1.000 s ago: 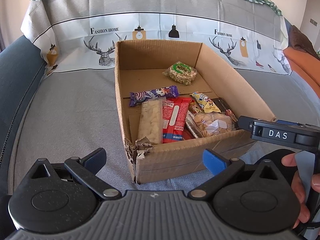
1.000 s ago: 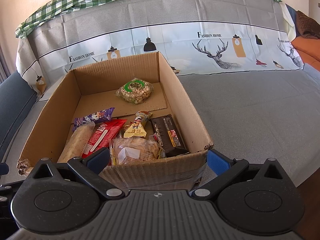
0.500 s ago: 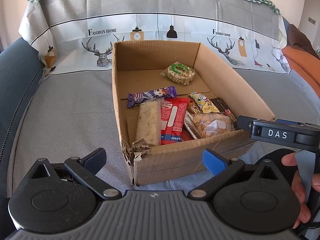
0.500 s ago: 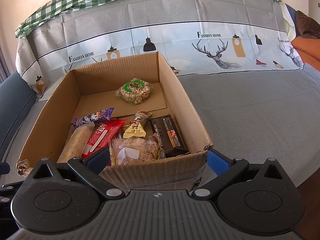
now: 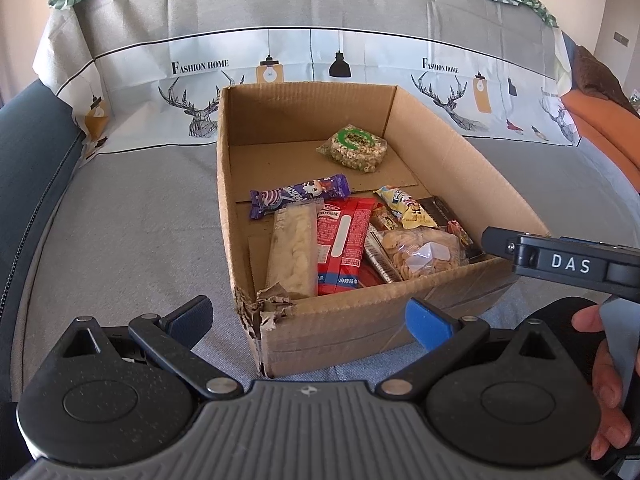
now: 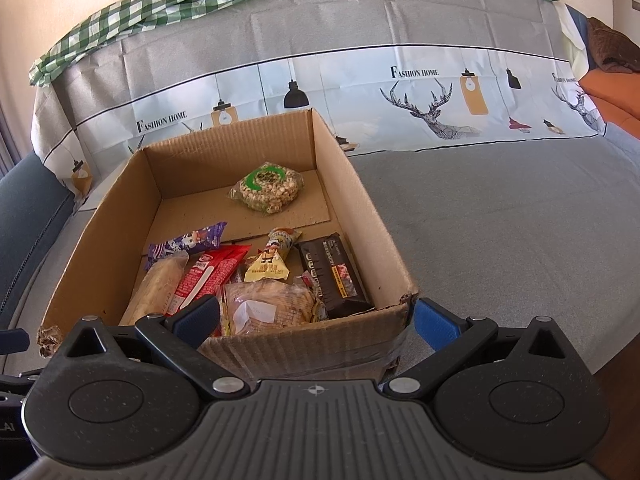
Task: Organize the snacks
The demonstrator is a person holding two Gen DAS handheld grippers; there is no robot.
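**Snacks in box, both grippers open & empty**

Cardboard box (image 5: 460, 160) sits on grey cover (image 5: 120, 220), open top, near-left corner torn. Snacks lie on its floor, mostly bunched at near end: purple bar (image 5: 298, 196) crosswise, pale long pack (image 5: 291, 252) touching red pack (image 5: 344, 248) on its right, yellow pack (image 5: 404, 208), clear cookie bag (image 5: 420, 254) against near wall, dark pack (image 6: 334, 274) along right wall. Round rice cake w/ green label (image 5: 354, 147) alone at far end, well apart from the rest.

Left gripper (image 5: 308, 318) low in front of box, fingers spread wide, nothing between. Right gripper (image 6: 316, 320) same: wide apart, empty, straddling box's near-right corner. Right hand (image 5: 608, 380) at right edge of left cam.

Behind: deer-print cloth (image 6: 420, 96), green check cloth (image 6: 180, 0) on top.
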